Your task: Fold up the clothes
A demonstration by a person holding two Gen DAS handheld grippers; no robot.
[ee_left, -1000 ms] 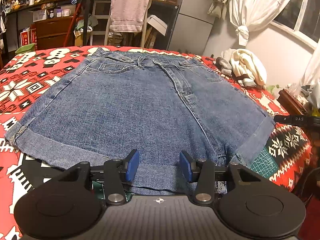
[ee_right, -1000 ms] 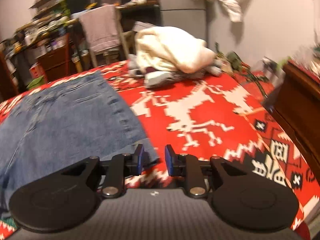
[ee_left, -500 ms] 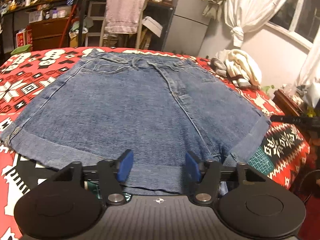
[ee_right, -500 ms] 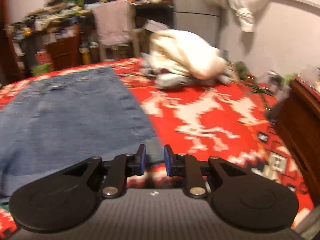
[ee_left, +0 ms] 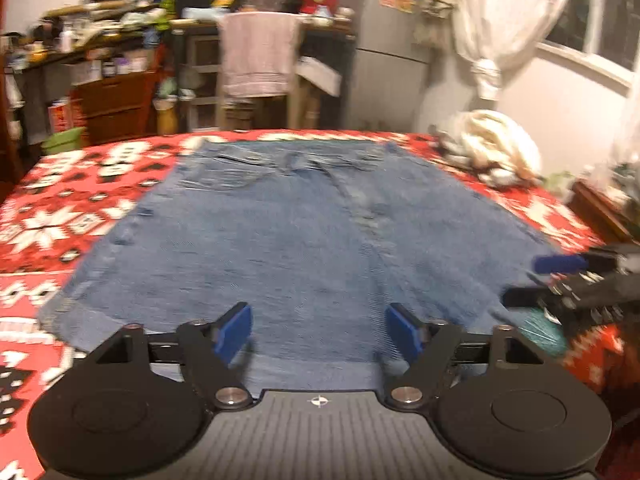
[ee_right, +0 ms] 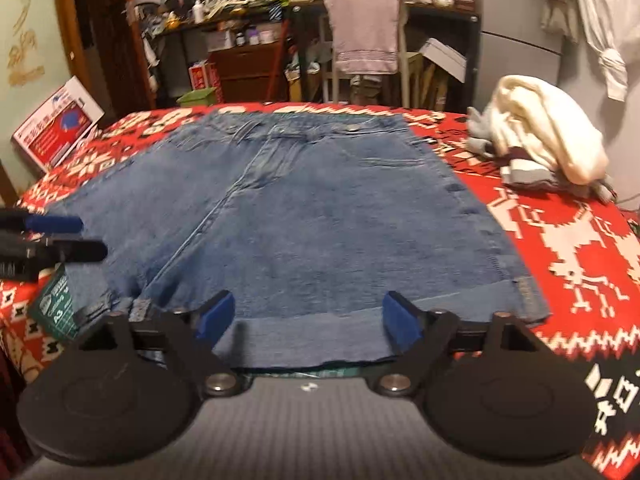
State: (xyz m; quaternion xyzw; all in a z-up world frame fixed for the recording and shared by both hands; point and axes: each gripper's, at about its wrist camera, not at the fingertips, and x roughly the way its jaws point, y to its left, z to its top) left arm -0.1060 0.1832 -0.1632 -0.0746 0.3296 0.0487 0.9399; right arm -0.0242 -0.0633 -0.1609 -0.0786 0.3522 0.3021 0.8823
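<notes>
Blue denim shorts (ee_left: 304, 232) (ee_right: 312, 216) lie flat on the red patterned blanket (ee_left: 72, 208), waistband at the far side, cuffed hems nearest me. My left gripper (ee_left: 318, 330) hangs open over the near hem of the left leg, nothing between its blue pads. In the right wrist view my right gripper (ee_right: 308, 318) is open over the right leg's cuff, holding nothing. Each gripper shows in the other's view: the right one (ee_left: 560, 276) at the right edge, the left one (ee_right: 60, 240) at the left edge.
A heap of cream and grey clothes (ee_right: 548, 140) sits on the blanket's far right corner. A green cutting mat (ee_right: 60, 300) peeks out under the near hem. A chair with a pink towel (ee_right: 366, 36), cluttered shelves and a wooden cabinet (ee_left: 600, 208) stand around the bed.
Both grippers have opened wider. The right gripper swung left from the bare blanket to face the shorts' right leg hem. The left view shifted slightly and blurred.
</notes>
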